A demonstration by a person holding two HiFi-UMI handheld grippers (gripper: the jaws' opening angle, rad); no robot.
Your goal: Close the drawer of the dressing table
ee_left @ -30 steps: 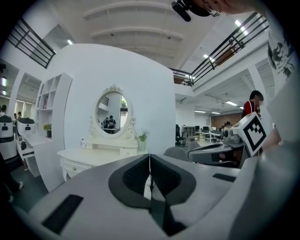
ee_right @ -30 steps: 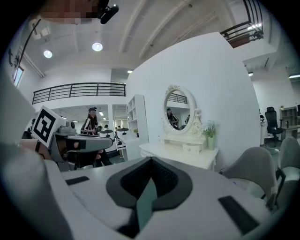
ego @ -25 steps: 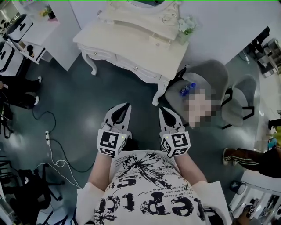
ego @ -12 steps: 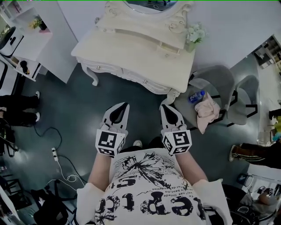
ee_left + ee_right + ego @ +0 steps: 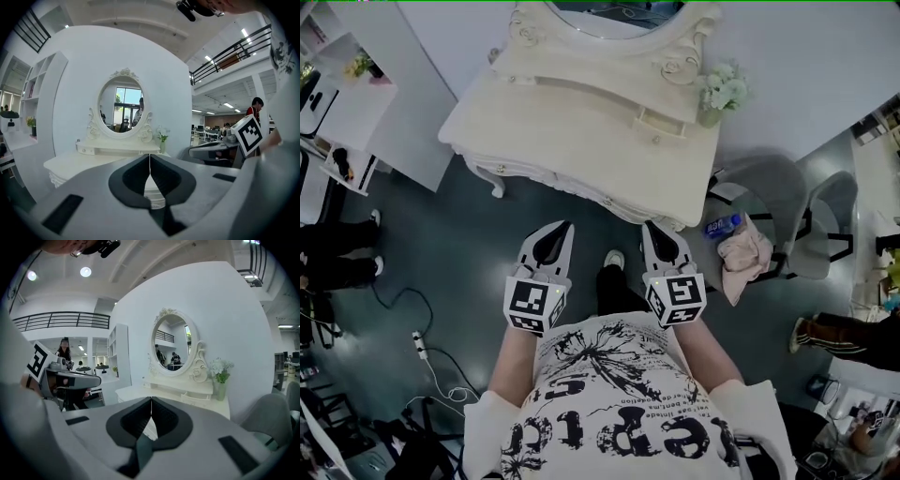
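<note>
The cream dressing table with its oval mirror stands ahead of me against the white wall. A small drawer in its upper shelf, near the flower vase, sticks out a little; it also shows in the right gripper view as the drawer. My left gripper and right gripper hang side by side in front of the table, short of its front edge. Both are shut with nothing between the jaws, as the left gripper and right gripper show.
A grey chair stands right of the table, with a blue bottle and a pink cloth on it. A white shelf unit is at the left. A power strip and cables lie on the dark floor. Other people stand at the edges.
The person has stepped toward the dressing table, which now sits closer and lower in the head view. Both grippers keep their pose and stay shut.
</note>
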